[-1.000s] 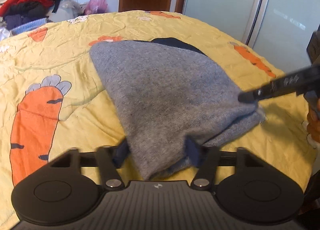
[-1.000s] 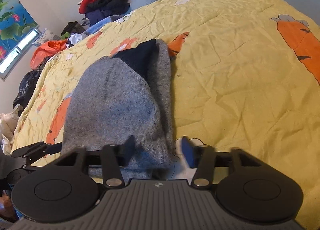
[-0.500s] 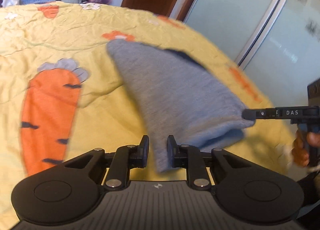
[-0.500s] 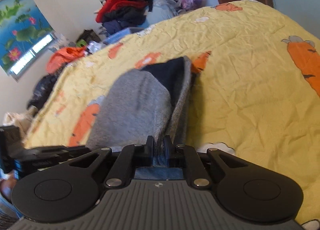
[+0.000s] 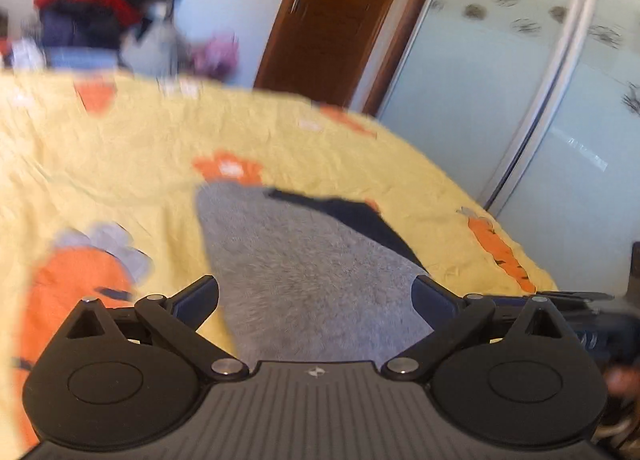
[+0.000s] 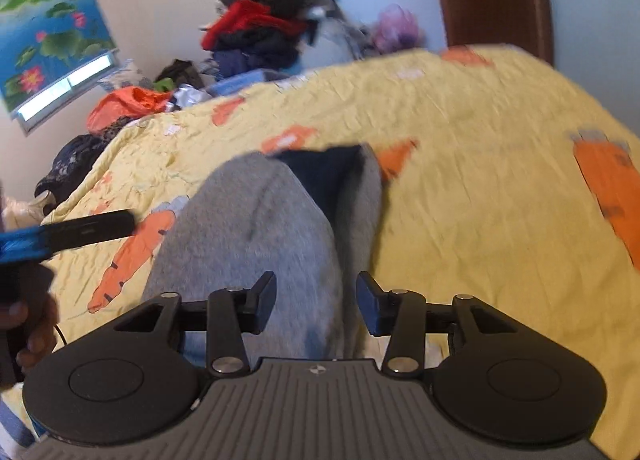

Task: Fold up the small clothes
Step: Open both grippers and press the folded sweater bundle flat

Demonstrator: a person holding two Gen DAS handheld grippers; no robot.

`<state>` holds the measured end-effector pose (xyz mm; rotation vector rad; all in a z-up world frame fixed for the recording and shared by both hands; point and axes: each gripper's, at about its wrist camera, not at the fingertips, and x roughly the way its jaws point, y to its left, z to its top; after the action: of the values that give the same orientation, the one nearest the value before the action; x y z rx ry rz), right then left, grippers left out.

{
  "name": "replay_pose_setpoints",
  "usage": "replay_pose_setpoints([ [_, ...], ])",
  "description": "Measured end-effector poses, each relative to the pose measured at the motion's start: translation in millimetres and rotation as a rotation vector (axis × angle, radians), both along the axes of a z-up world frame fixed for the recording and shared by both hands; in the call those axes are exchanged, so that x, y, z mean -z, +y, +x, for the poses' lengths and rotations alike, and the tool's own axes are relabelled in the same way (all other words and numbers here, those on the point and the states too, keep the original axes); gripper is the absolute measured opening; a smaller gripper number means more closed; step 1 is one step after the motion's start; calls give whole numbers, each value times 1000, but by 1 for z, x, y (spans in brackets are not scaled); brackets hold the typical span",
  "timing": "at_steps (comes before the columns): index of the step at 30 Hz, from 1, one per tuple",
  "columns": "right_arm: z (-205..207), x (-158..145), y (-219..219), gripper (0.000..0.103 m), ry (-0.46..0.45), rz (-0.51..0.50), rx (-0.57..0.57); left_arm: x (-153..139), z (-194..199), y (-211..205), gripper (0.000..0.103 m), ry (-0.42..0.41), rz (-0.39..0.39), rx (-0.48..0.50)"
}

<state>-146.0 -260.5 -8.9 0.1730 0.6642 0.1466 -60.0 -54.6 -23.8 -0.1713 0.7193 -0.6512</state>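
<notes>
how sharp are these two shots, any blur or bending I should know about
Left wrist view: motion blur smears the clothes pile and bedspread; the gripper body stays crisp. Right wrist view: milder blur, gray garment readable. Both: fisheye curves the bed edge and door frame.

One grey garment [image 5: 304, 268], two grippers, one bedspread [image 5: 120, 164].

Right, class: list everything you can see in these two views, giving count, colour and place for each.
garment: one, grey with a navy part, folded on the bedspread.
bedspread: one, yellow with orange carrots, covering the bed.
clothes pile: one, red, black and navy, by the far wall.
orange cloth: one, beyond the bed's far edge.
picture: one, blue with lotus flowers, on the wall.
door: one, brown wood.
sliding panels: pale frosted, beside the door.
left claw: black, jaws just opened wide over the garment.
right claw: black, jaws just opened, garment between, not gripped.
</notes>
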Motion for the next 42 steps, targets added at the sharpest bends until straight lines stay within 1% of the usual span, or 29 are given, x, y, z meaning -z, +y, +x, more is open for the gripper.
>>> replay_pose_setpoints([
  [1,9,1,4,54,-15,-32,-1,7,14,-5,103,52,-8,-10],
  [2,18,3,7,54,-34,-39,-25,14,25,-11,103,92,12,-17],
  [4,38,9,11,53,-18,-41,-67,29,36,-18,102,100,101,-32],
  [5,45,13,12,51,-3,-42,-85,39,40,-20,103,129,141,-39],
  [6,53,20,12,39,35,-64,-91,41,35,-20,103,79,160,-19],
  [7,60,29,8,37,86,-76,-71,43,33,-21,103,65,199,-11],
  [9,61,36,-12,45,99,41,-47,38,32,-13,103,91,177,-19],
  [10,58,33,-17,46,106,76,-47,32,31,-8,103,96,152,-28],
  [11,54,29,-21,46,101,103,-46,25,30,-2,103,88,112,-31],
  [12,49,24,-28,54,80,132,-29,20,32,5,103,86,63,-23],
  [13,46,20,-37,70,62,168,-7,17,37,12,103,105,7,-4],
  [14,45,19,-49,81,55,215,9,15,44,17,103,139,-51,15],
  [15,46,19,-61,97,49,261,22,15,51,21,103,176,-94,20],
  [16,48,21,-72,99,50,298,37,16,59,25,103,211,-138,23],
  [18,57,30,-87,98,97,384,32,23,76,29,103,292,-219,30],
  [19,61,35,-93,98,107,430,28,27,83,29,103,323,-239,35],
  [21,68,44,-97,98,131,502,4,33,92,28,103,355,-249,29],
  [22,72,47,-97,96,144,517,-5,35,94,26,103,372,-247,28],
  [24,77,53,-93,95,149,529,-16,42,96,26,103,414,-268,27],
  [26,83,56,-90,93,156,550,-31,47,98,23,103,442,-257,37],
  [28,87,58,-85,93,165,570,-62,49,98,21,103,434,-250,43],
  [30,91,57,-78,93,164,544,-85,50,100,20,103,439,-249,43],
  [32,97,56,-70,93,181,547,-125,51,102,21,103,459,-260,36],
  [36,109,56,-53,92,191,546,-158,53,104,24,103,477,-284,46],
  [38,112,55,-47,87,192,523,-164,55,104,26,103,484,-299,54],
  [39,112,55,-45,83,187,516,-166,55,104,27,103,485,-306,57],
  [41,111,56,-44,71,190,501,-153,57,106,28,103,491,-312,67],
  [42,111,57,-44,57,198,494,-137,57,107,28,103,495,-319,68],
])
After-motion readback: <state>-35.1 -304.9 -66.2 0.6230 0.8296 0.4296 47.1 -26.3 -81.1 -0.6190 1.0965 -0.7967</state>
